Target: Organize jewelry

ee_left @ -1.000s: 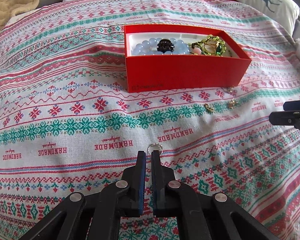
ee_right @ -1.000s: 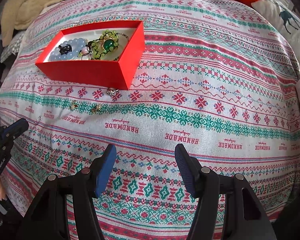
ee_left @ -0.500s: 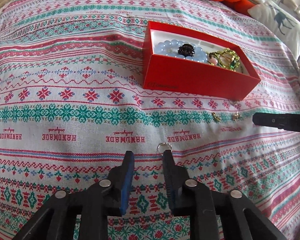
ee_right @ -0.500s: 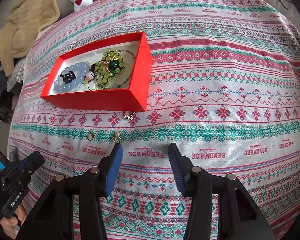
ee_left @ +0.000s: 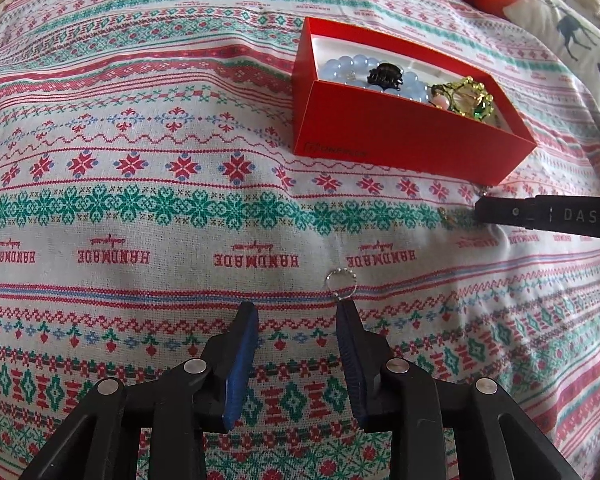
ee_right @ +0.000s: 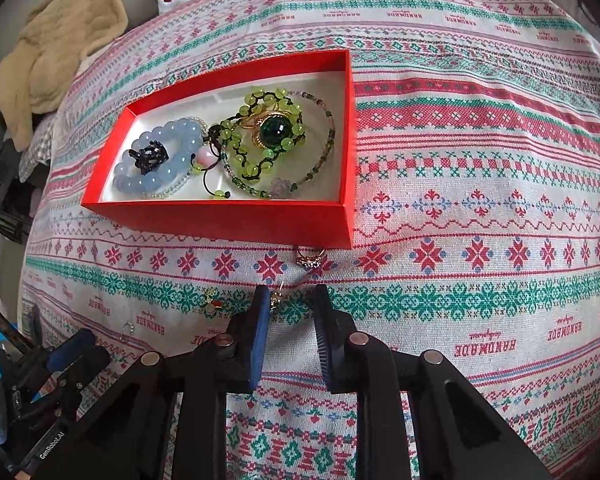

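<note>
Patterned cloth (ee_right: 480, 184) covers the whole surface, with a red box (ee_right: 228, 222) at far left centre holding a blue bead bracelet (ee_right: 160, 160), a green bead bracelet (ee_right: 260, 136) and a dark clip (ee_right: 150, 156). Left gripper (ee_left: 296, 312): jaws apart, holding nothing, a silver ring (ee_left: 341, 282) touching its right fingertip, just beyond it. Right gripper (ee_right: 290, 296): jaws about half open, empty, straddling a small gold earring (ee_right: 277, 298) close to its left finger; nearer arm for this piece, with a gold ring (ee_right: 310, 258) just beyond by the box wall and another earring (ee_right: 212, 302) to the left.
</note>
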The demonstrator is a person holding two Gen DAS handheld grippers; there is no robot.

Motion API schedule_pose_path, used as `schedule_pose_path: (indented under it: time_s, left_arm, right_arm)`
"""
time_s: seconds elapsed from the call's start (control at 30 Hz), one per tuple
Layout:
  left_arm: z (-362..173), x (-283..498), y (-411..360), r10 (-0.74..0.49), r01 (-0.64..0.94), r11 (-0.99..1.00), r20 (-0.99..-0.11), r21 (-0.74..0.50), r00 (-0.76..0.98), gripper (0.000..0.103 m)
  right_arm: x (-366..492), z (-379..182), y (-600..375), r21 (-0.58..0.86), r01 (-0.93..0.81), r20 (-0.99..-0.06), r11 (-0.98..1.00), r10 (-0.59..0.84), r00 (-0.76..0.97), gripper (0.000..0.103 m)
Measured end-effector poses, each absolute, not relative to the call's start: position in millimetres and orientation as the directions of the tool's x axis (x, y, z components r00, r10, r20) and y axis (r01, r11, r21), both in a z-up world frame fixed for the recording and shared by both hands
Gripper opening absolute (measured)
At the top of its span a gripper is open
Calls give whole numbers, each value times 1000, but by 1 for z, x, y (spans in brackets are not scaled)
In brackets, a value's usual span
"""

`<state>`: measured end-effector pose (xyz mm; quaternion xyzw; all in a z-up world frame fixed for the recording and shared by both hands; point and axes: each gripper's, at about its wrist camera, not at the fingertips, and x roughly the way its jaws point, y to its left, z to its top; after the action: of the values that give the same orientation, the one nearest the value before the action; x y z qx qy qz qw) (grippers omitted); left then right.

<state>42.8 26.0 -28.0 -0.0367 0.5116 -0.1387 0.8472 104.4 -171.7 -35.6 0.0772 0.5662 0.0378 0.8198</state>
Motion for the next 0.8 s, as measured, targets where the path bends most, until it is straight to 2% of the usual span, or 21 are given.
schedule_pose_path:
  time_s: [0.03,0.17,0.6,0.8]
  left_arm:
    - [-29,43,24,-270,204,959,-858,-198,437,35]
    - [-30,43,18,-262,230,958,-858,-174,441,41]
    - [-39,47,-14,-208,350,936,-851,-30,482,44]
    - [-41,57,-14,-204,314,948,-848,-47,488,43]
  right_arm:
    - [105,-37,-170,164,18,-923,986,147,355,9]
    - [105,-36,-172,184,13,-921,983,168,352,6]
    - [74,-21,-199,214,12,-923,977,198,329,5]
    - [63,-15,-206,221,4,-918,975,207,339,5]
